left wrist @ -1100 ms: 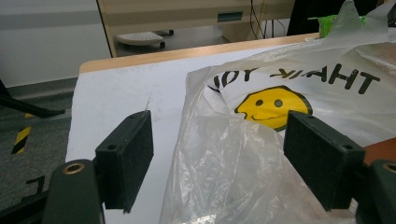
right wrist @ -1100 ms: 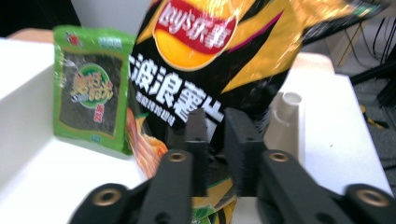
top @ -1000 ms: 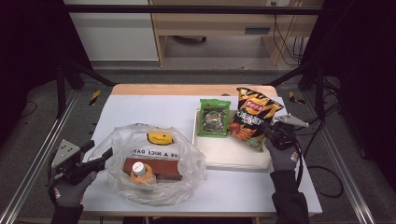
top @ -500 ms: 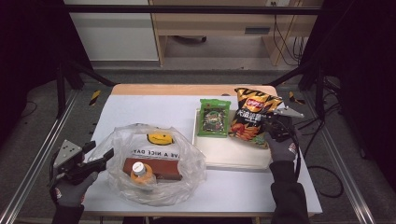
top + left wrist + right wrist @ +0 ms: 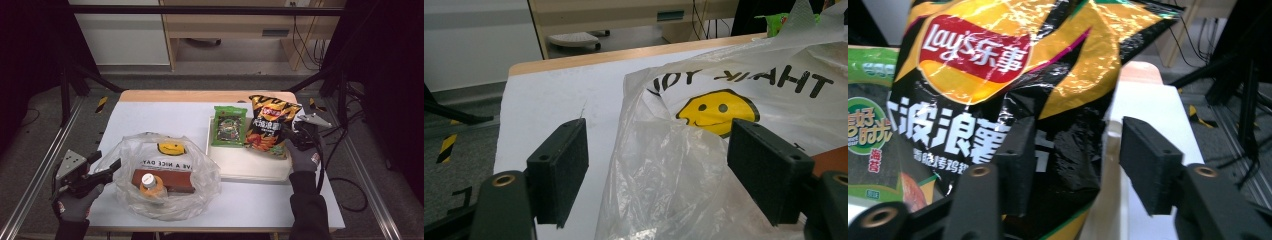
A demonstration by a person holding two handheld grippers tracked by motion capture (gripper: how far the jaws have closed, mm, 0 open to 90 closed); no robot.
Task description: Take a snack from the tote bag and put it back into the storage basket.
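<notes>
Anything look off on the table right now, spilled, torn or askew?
Nothing spilled or torn. The chip bag lies tilted in the white tray, its corner over the rim beside the open right gripper. The green packet lies flat. The plastic bag is crumpled.

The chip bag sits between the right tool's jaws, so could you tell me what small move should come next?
Probably close the right tool on the chip bag: its jaws have just been opening, the bag's edge lies between them unpressed, and the plastic bag waits.
</notes>
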